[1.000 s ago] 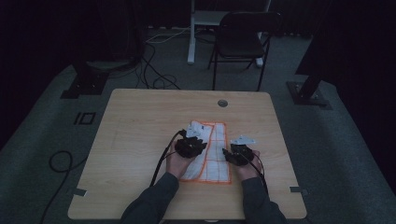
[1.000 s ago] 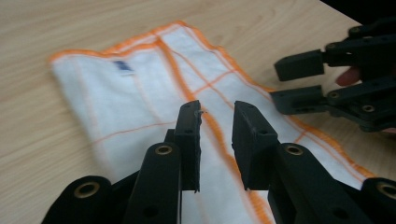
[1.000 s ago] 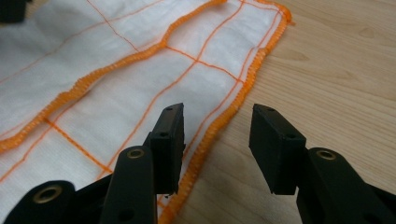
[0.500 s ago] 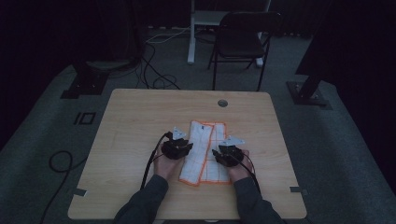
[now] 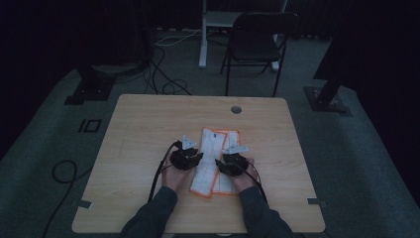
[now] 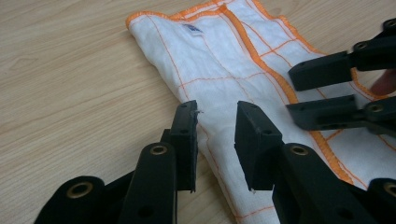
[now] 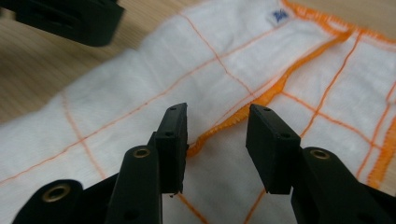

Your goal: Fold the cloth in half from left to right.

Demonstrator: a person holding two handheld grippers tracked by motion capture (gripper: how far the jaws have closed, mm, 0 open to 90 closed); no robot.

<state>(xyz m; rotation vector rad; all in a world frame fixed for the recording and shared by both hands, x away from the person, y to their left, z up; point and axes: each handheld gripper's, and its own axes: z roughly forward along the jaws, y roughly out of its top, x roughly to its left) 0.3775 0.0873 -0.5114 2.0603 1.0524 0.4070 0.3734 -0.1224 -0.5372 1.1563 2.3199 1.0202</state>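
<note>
Cloth folded (orange-edged) between left gripper, right gripper, both agape.

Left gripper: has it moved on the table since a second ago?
Yes. In the high view the left gripper has come back toward the person and slightly left, farther from the table's hole, now beside the cloth.

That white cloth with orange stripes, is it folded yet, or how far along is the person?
Partly. The cloth already lies on the table as a long doubled strip, one layer over another. Right now the left gripper and right gripper are both open over its near end, gripping nothing. A further fold probably remains, though that's a guess.
</note>
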